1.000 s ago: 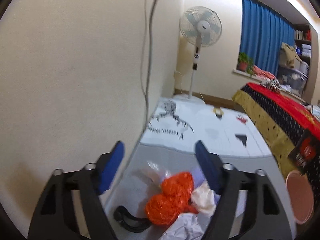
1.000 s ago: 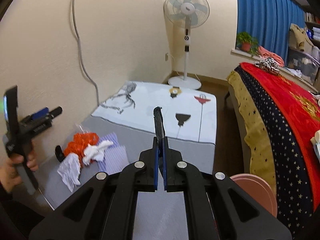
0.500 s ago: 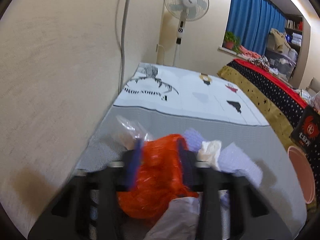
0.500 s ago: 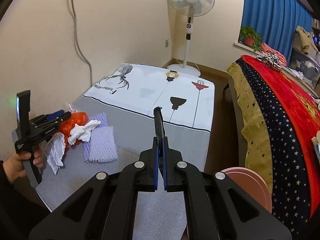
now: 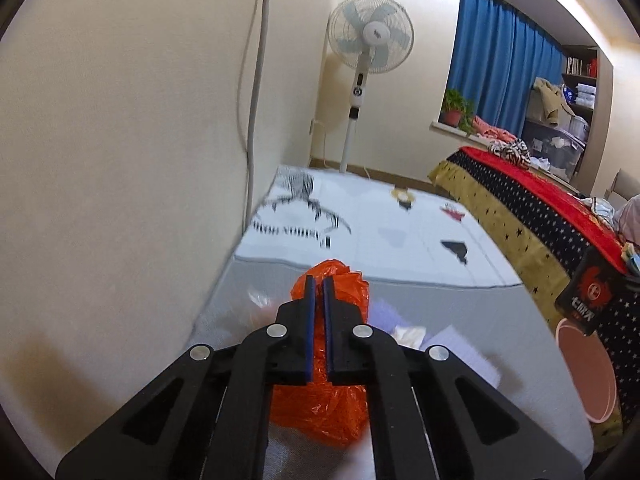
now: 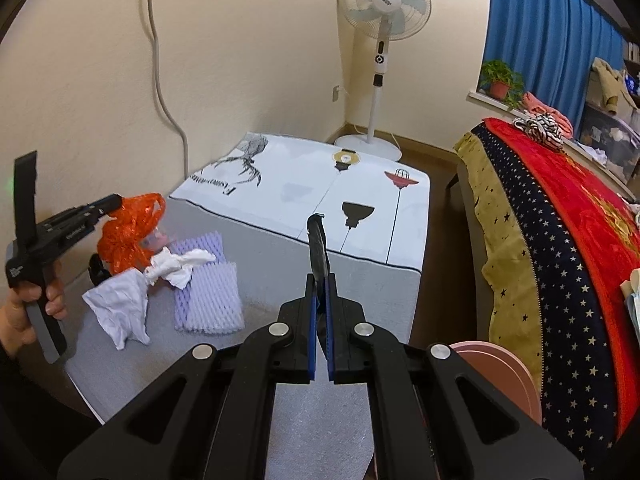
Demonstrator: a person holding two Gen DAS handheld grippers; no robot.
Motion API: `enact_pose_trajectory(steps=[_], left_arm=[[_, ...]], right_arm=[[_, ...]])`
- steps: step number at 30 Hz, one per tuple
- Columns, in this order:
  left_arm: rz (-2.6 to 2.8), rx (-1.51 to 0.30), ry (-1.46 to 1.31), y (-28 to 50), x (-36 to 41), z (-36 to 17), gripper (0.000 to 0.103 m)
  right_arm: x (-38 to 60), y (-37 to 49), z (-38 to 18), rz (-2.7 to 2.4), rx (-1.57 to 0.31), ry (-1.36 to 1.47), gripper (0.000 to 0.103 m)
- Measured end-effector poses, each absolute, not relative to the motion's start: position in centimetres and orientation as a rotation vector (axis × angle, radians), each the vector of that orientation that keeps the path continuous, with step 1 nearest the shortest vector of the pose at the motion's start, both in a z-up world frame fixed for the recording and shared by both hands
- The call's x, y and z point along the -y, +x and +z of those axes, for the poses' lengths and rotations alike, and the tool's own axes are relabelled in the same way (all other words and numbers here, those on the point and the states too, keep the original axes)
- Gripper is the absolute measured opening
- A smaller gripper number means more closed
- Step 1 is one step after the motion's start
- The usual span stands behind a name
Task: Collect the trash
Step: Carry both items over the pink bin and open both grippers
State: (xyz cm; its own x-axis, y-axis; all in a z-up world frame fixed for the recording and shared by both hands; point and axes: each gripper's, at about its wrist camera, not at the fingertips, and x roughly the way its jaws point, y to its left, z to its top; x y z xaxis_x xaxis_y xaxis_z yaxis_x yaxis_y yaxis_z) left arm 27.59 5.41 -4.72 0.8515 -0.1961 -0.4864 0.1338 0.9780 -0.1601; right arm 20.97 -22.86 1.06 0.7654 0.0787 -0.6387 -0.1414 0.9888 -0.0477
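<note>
An orange plastic bag (image 5: pixel 320 412) hangs crumpled from my left gripper (image 5: pixel 316 280), whose jaws are closing the last bit with the pads pressing on the bag's top. In the right wrist view the same left gripper (image 6: pixel 116 202) holds the orange bag (image 6: pixel 128 236) above the trash pile at the grey table's left. That pile holds crumpled white paper (image 6: pixel 120 308), a white tissue (image 6: pixel 180 264) and purple foam netting (image 6: pixel 208 300). My right gripper (image 6: pixel 319 280) is shut on a thin black strip (image 6: pixel 318 248) that sticks up past its tips.
A pink bin (image 6: pixel 496 364) stands on the floor at the right, between the grey table (image 6: pixel 320 420) and a bed with a red starred blanket (image 6: pixel 560 220). A white printed mat (image 6: pixel 320 192) covers the far end. A standing fan (image 6: pixel 380 40) and a wall cable (image 6: pixel 160 60) are behind.
My left jaws went from wide open above the pile to closed on the orange bag, which now hangs up off the other trash. The right gripper has kept still.
</note>
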Motion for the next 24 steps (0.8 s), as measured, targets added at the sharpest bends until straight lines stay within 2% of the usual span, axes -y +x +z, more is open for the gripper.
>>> enact_pose_trajectory(steps=[15,19,24], left_arm=[[-0.245,-0.367,-0.081,20.5,-2.7,11.2,0.003],[-0.294,-0.356,-0.052,17.3,0.0,12.9,0.003],[-0.376,-0.381,0.009,13.6,4.3,12.2,0.003]], right_arm=[[24.5,13.4,9.1,0.126,-0.533,-0.029,0.004],[25.4,10.6,9.9,0.126,-0.514,-0.014,0.004],[26.5,7.4,9.8,0.128,-0.516,0.004,0.004]])
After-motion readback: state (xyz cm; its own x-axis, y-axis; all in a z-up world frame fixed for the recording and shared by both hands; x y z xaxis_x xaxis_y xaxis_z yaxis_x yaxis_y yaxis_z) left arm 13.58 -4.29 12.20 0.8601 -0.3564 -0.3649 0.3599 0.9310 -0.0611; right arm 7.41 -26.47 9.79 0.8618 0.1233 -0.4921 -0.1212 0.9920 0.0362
